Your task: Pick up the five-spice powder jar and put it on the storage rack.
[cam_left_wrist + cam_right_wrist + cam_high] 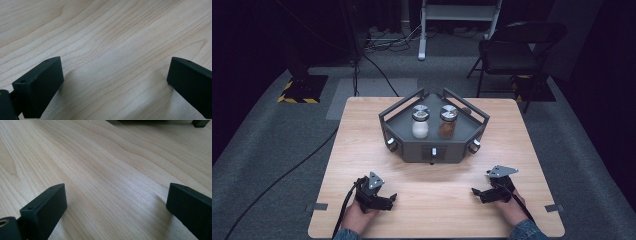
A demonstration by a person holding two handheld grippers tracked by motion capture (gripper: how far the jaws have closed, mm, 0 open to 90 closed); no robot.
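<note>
Two jars, a white-filled spice jar [420,121] and a brown-filled spice jar [448,121], stand untouched in the grey tray [432,148], well ahead of both grippers' spread fingers; left gripper [384,200] and right gripper [479,193] rest on the surface [437,200], so everything seems left to do

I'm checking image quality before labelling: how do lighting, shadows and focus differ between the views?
High view: the table is lit, the surrounding floor dark, the jars small and soft. Left gripper view: sharp wood grain, with soft shadows beside the fingers. Right gripper view: near grain sharp, the far edge darker and blurred.
</note>
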